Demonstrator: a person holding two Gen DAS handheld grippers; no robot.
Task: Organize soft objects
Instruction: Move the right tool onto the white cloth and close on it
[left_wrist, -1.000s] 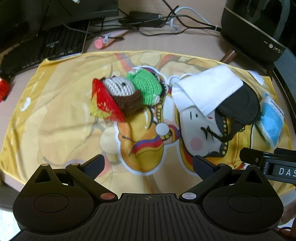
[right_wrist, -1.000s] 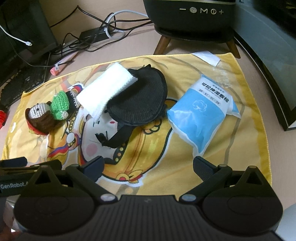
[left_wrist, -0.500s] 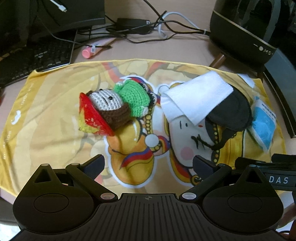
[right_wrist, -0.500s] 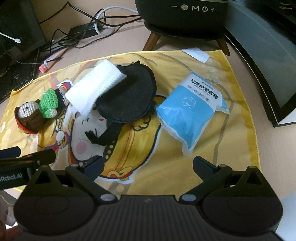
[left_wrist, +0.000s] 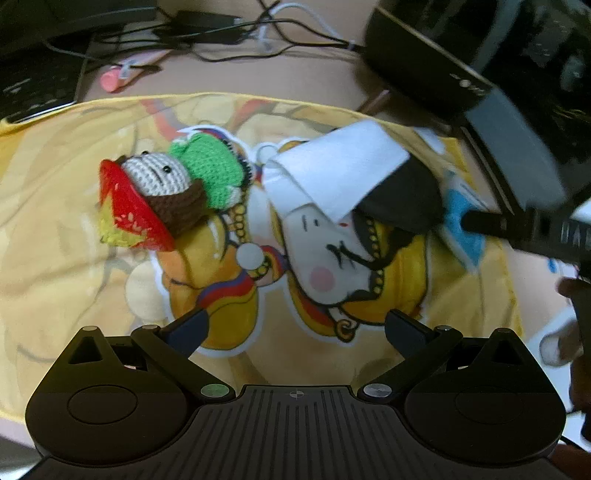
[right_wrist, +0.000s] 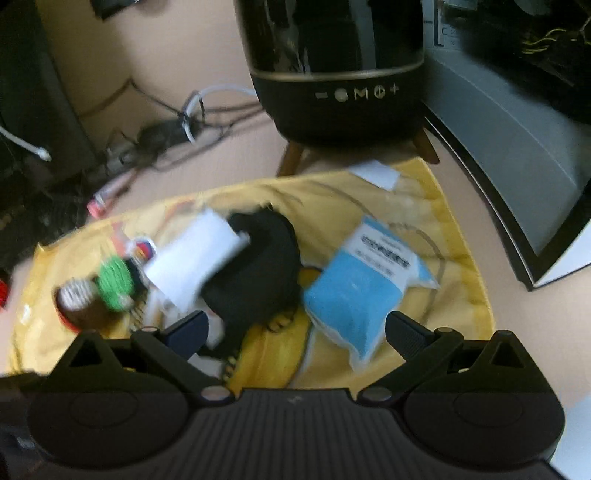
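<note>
Both cameras shifting since a second ago: right view tilting up, blurring, speaker (right_wrist: 336, 70) looming larger; left view closing in on doll (left_wrist: 166, 192). Soft things not shifting on cloth (left_wrist: 55, 229).

Left gripper (left_wrist: 295, 328) hovering over cloth, jaws apart, holding nothing. Right gripper (right_wrist: 295, 328) hovering too, jaws apart, holding nothing.

Doll lying at cloth's left. White pad (left_wrist: 332, 170) overlapping black pad (left_wrist: 402, 199) mid-cloth. Blue pack (right_wrist: 362, 284) lying just right of black pad.

No container showing. Layout fitting either sorted or unsorted stage.
</note>
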